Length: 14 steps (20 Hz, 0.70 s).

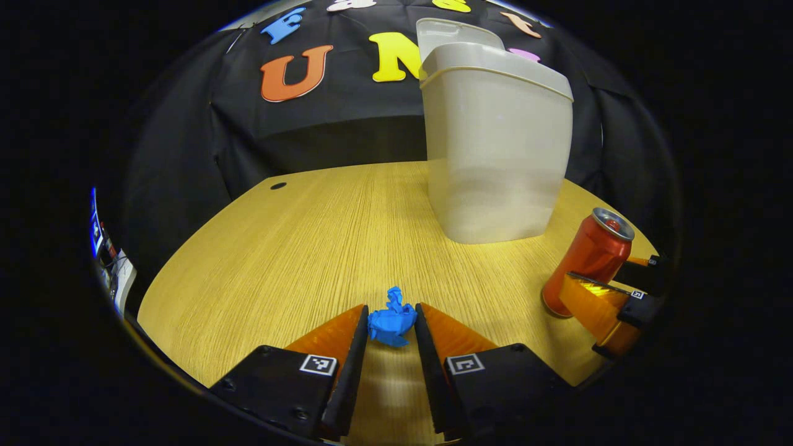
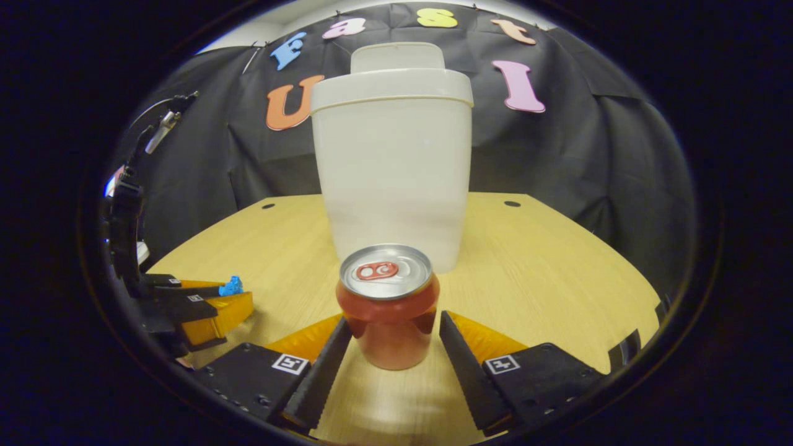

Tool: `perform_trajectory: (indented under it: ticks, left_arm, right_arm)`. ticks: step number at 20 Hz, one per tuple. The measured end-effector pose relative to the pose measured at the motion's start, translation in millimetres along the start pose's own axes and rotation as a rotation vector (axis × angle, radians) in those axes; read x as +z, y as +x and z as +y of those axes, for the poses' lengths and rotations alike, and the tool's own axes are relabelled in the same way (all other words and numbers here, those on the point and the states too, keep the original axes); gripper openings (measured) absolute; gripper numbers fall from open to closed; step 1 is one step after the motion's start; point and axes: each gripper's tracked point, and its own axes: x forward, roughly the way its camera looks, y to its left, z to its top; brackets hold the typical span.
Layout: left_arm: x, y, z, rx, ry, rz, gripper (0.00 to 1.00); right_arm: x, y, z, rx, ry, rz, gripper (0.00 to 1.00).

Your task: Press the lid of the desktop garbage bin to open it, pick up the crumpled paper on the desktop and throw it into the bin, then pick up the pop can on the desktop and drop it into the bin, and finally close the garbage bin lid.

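The crumpled paper (image 1: pixel 391 324) is pinched between the left gripper (image 1: pixel 390 322) fingers; the pop can (image 2: pixel 388 305) is flanked by the right gripper (image 2: pixel 395 334), jaws wide, before the lid-raised bin (image 2: pixel 393 161)

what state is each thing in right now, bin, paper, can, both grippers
garbage bin: upright on the table, lid up
crumpled paper: on the table, between the left gripper's fingers
pop can: upright on the table, between the right gripper's fingers
left gripper: shut on the paper
right gripper: open, fingers either side of the can
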Motion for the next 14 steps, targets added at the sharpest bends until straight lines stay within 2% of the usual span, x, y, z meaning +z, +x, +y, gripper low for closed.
perform_trajectory:
  ticks: [1,2,8,14]
  left_arm:
    - [3.0,-2.1,1.7,0.009,-0.001,-0.014,0.5]
    - [4.4,-3.0,2.6,0.011,-0.005,-0.023,0.5]
    - [25.1,-22.9,17.3,0.06,-0.022,-0.09,0.5]
    - [45.2,-45.0,27.5,0.075,-0.065,-0.161,0.5]
  right_arm:
    - [0.2,-0.8,-0.7,0.001,0.006,0.001,0.82]
    - [1.2,-2.0,-1.2,0.001,0.008,0.002,0.81]
    - [24.1,-19.3,-14.4,-0.012,0.031,-0.044,0.8]
    - [56.6,-47.4,-32.8,-0.025,0.047,-0.122,0.8]
